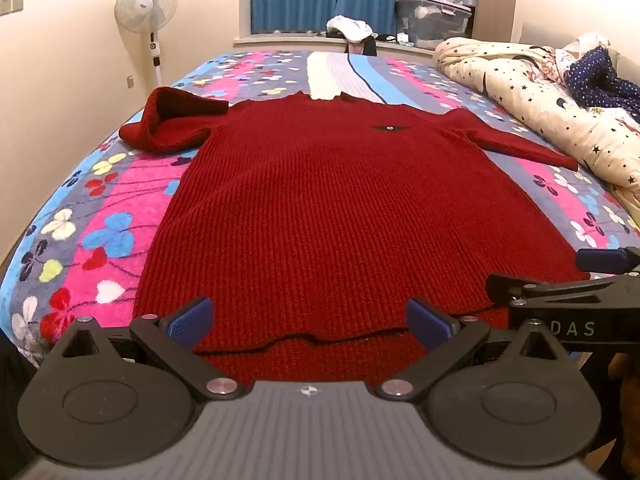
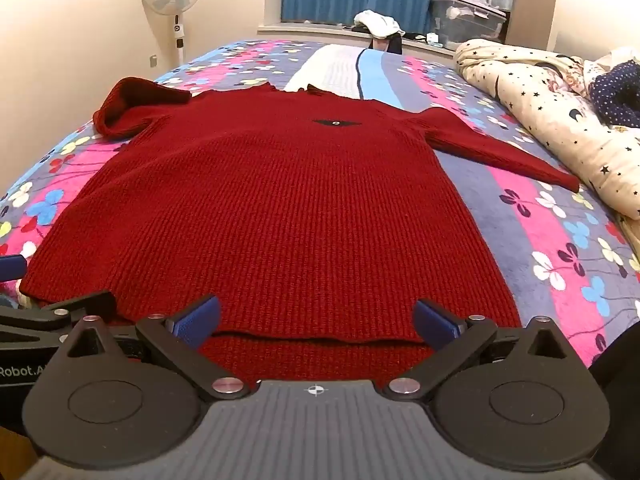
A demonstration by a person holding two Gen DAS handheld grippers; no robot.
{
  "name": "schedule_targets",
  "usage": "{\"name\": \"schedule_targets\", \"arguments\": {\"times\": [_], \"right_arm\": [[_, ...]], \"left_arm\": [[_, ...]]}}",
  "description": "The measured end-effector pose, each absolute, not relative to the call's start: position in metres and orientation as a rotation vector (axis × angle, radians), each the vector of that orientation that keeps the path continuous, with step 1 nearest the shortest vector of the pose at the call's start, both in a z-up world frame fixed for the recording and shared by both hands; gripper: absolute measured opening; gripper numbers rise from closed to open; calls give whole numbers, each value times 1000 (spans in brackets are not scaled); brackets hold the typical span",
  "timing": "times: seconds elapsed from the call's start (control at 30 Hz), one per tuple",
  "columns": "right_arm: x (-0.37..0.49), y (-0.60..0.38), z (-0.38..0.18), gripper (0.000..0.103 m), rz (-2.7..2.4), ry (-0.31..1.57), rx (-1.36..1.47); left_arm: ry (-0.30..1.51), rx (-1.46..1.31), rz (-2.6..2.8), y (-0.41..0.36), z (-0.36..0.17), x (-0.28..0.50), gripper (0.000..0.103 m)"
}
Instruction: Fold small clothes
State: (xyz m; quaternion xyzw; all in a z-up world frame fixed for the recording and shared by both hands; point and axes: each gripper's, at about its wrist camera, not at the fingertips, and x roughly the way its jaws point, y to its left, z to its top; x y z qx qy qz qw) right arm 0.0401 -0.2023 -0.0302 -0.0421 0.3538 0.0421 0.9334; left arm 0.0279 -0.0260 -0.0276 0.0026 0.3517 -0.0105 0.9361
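Open bedspread [image 2: 540,216] right of the sweater [image 2: 272,216], crumpled duvet [image 2: 560,120] beyond; left sleeve [image 1: 168,124] bunched.

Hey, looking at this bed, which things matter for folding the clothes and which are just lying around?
For the job:
red sweater
left gripper, open
right gripper, open

Lying about:
star-print quilt
standing fan
storage bin
floral bedspread

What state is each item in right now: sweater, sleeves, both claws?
Red ribbed knit sweater: flat on the floral bedspread, unfolded.
Left sleeve: bunched, doubled over.
Right sleeve: stretched out straight.
Left claw: open, at the hem, gripping nothing.
Right claw: open, at the hem, gripping nothing.
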Motion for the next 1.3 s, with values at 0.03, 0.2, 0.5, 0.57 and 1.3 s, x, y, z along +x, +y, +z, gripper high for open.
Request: {"name": "schedule_targets", "arguments": {"times": [0.03,0.2,0.5,0.57,1.3], "right_arm": [[41,-203,-30,102,88,725,-84],[42,-205,-29,102,90,724,-84],[41,-201,-31,101,86,726,-83],[41,-201,-31,100,86,725,-82],[42,-203,-33,100,88,730,-81]], "left_arm": [[718,5,-20,-26,-28,27,102],[719,4,-20,-26,-28,27,102],[721,4,-18,-26,-29,27,102],[720,4,-19,-25,-29,27,102],[727,6,-15,-23,-33,28,102]]}}
